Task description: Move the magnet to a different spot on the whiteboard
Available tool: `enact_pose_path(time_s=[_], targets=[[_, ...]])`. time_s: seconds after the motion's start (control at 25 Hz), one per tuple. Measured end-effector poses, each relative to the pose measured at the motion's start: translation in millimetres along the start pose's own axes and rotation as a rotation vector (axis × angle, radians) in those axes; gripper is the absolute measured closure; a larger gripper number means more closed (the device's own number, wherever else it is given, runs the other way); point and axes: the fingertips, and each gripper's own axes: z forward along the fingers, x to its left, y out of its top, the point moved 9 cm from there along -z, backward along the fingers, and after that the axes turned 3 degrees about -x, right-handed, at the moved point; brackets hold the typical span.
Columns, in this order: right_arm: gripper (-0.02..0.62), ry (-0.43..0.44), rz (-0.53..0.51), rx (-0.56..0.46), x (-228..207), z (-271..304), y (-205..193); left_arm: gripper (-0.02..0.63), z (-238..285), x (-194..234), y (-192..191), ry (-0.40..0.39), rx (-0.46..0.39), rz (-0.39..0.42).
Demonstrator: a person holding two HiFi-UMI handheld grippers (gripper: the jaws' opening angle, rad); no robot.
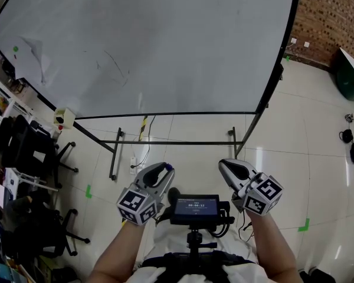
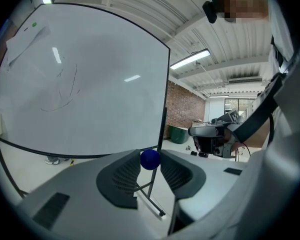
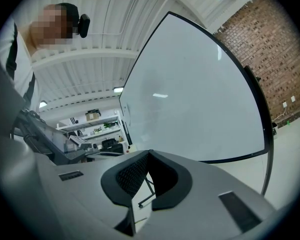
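Observation:
The whiteboard (image 1: 165,46) stands on a black frame ahead of me, with faint pen marks on it. A small green magnet (image 1: 15,49) pins a sheet of paper (image 1: 34,55) near its top left corner. My left gripper (image 2: 150,156) is shut on a round blue magnet (image 2: 150,160), held between the pads well short of the board. In the head view the left gripper (image 1: 163,170) shows low and left of centre. My right gripper (image 3: 148,154) has its tips touching with nothing in them, and in the head view this right gripper (image 1: 226,165) is at lower right.
Black office chairs (image 1: 29,152) and shelves crowd the left side. The board's stand legs (image 1: 177,141) rest on the tiled floor. A small yellowish box (image 1: 64,117) hangs at the board's lower left corner. A green bin (image 1: 348,78) sits by the brick wall at right.

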Motion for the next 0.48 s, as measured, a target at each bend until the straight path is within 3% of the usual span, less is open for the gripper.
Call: enact_pose_path(time_s=[0.48], targets=[[0.561,-0.006,0.003,-0.007,0.0,-12.6,-0.8,0.454,3.9,-11.9,0.7,-0.001,-0.015,0.006]])
